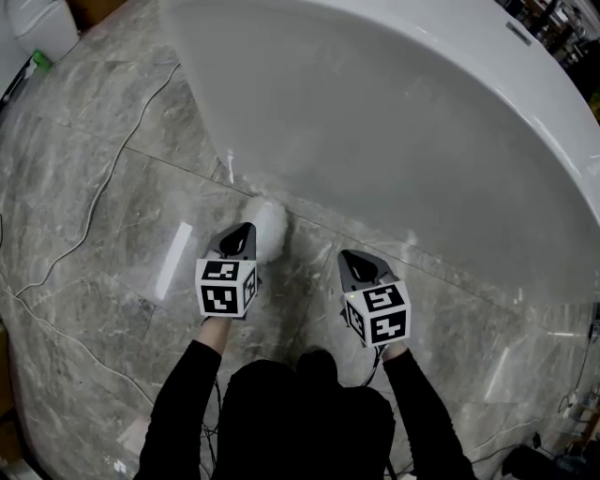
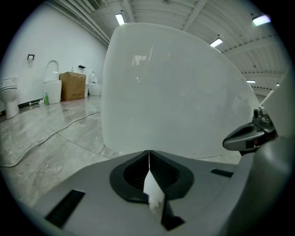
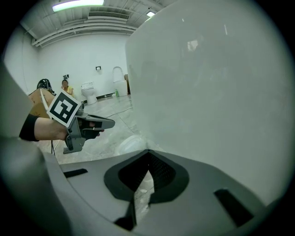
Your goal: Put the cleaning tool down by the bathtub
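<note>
The cleaning tool (image 1: 267,226), a white fluffy pad, lies on the marble floor against the foot of the big white bathtub (image 1: 394,122). My left gripper (image 1: 246,229) hovers just behind and left of it with its jaws shut and nothing held. In the right gripper view the left gripper (image 3: 112,122) hangs above the pad (image 3: 131,144), apart from it. A sliver of the white pad (image 2: 154,198) shows below the left gripper's (image 2: 149,152) closed tips. My right gripper (image 1: 349,256) is shut and empty, to the right, pointing at the tub wall (image 3: 212,92).
A thin cable (image 1: 105,183) snakes over the floor at the left. A white fixture (image 1: 42,26) stands at the top left corner. Far off are a toilet (image 2: 9,96), a cardboard box (image 2: 72,85) and a person (image 3: 67,86).
</note>
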`<state>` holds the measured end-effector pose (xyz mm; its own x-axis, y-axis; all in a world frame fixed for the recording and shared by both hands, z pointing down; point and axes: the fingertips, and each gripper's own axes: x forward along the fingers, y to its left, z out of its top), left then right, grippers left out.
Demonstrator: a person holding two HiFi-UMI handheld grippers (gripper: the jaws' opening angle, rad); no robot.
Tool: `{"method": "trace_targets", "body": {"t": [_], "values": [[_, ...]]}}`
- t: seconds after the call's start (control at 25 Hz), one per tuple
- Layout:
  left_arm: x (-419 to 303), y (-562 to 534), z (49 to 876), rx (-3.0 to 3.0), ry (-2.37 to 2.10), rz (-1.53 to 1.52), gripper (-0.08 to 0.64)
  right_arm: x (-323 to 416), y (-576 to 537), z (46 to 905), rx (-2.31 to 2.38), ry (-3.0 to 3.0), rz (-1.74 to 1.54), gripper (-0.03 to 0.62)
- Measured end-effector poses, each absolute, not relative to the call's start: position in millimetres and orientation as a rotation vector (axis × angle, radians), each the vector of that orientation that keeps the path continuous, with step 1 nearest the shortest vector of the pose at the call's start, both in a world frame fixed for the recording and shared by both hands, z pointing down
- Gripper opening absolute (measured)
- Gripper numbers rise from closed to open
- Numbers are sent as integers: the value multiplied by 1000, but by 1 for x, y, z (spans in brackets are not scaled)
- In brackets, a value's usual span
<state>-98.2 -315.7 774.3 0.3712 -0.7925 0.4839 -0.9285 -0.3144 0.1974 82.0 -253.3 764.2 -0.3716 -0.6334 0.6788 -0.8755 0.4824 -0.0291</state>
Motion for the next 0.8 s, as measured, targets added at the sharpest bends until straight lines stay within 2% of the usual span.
{"method": "trace_targets", "body": {"t": [0.8], "values": [[-112, -279, 727, 2258, -1401, 353, 8, 45, -247, 737, 1206, -2210, 457, 0]]}}
